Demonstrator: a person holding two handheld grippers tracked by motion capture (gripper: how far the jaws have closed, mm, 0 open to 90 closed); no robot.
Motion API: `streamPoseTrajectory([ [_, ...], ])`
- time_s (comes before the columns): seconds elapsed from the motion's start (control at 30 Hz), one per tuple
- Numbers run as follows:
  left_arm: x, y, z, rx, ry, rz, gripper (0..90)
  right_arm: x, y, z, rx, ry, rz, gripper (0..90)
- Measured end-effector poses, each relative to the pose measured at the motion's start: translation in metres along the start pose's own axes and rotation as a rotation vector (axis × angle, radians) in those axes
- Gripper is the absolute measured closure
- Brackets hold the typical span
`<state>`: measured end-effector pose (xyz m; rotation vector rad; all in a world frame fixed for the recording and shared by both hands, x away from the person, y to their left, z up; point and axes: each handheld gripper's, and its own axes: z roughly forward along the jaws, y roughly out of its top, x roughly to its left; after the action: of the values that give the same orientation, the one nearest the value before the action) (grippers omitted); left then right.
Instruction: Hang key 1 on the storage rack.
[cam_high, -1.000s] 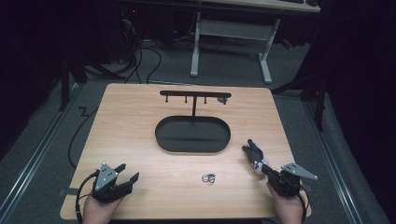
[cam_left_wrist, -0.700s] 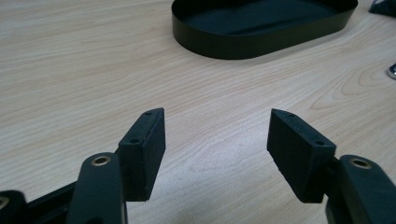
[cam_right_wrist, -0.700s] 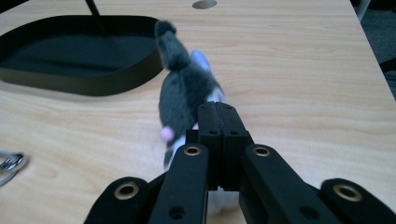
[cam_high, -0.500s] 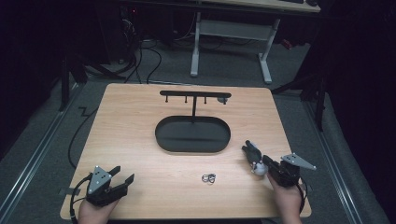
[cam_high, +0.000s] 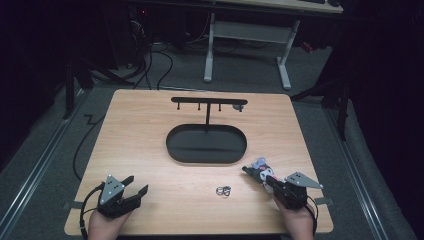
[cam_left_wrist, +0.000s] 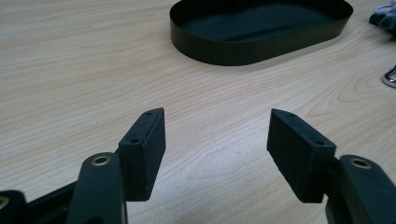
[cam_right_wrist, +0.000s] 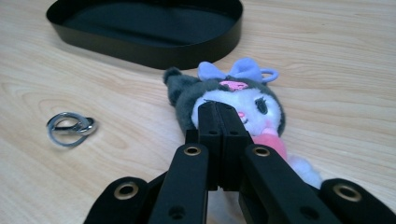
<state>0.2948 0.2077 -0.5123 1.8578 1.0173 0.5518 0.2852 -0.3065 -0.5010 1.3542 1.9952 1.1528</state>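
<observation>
right tongs (cam_right_wrist: 219, 112): together, tips on plush toy (cam_right_wrist: 233, 100) | left tongs (cam_left_wrist: 217, 140): apart, nothing between | key rings (cam_right_wrist: 70, 127) left of right tongs

One plush toy (cam_right_wrist: 233, 100), one black tray (cam_high: 206, 145), one rack (cam_high: 207, 102), seemingly two linked rings (cam_right_wrist: 70, 127).

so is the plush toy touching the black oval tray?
Apart. The right gripper view shows a strip of bare wood between the plush toy and the wall of the black oval tray; the high view shows that gap too.
</observation>
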Motion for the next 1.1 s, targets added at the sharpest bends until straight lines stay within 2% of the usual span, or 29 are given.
streamPoseTrajectory([
  [0.07, 0.000, 0.001, 0.001, 0.000, -0.005, 0.000, 37.9, 0.005, 0.002, -0.005, -0.022, -0.007, -0.044, 89.9],
  [0.13, 0.000, 0.001, 0.003, 0.002, -0.005, 0.003, 37.9, 0.008, 0.004, -0.011, -0.041, -0.024, -0.060, 89.7],
  [0.27, 0.000, 0.001, 0.003, -0.003, -0.006, 0.001, 37.9, 0.006, 0.004, -0.019, -0.054, -0.042, -0.056, 89.3],
  [0.43, 0.000, 0.002, 0.004, -0.003, -0.005, 0.002, 37.9, -0.006, 0.001, -0.026, -0.051, -0.075, -0.012, 87.5],
  [0.53, 0.000, 0.002, 0.004, -0.004, -0.005, 0.003, 37.9, -0.015, -0.004, -0.027, -0.035, -0.091, 0.008, 83.0],
  [0.67, -0.001, 0.001, 0.007, 0.000, 0.000, 0.010, 37.5, -0.024, -0.009, -0.029, -0.014, -0.082, 0.035, 77.9],
  [0.73, -0.001, 0.001, 0.008, 0.005, -0.001, 0.023, 37.4, -0.028, -0.011, -0.031, -0.015, -0.090, 0.040, 75.8],
  [0.87, -0.001, 0.001, 0.009, 0.009, -0.006, 0.026, 36.6, -0.034, -0.013, -0.035, -0.006, -0.120, 0.056, 69.3],
  [0.93, -0.001, 0.002, 0.009, 0.011, -0.013, 0.024, 36.0, -0.038, -0.013, -0.037, 0.024, -0.131, 0.052, 66.3],
  [1.0, -0.001, 0.002, 0.009, 0.013, -0.021, 0.021, 35.4, -0.041, -0.014, -0.038, 0.054, -0.131, 0.069, 64.0],
  [1.1, -0.001, 0.003, 0.010, 0.013, -0.033, 0.025, 35.6, -0.040, -0.016, -0.036, 0.102, -0.149, 0.067, 60.0],
])
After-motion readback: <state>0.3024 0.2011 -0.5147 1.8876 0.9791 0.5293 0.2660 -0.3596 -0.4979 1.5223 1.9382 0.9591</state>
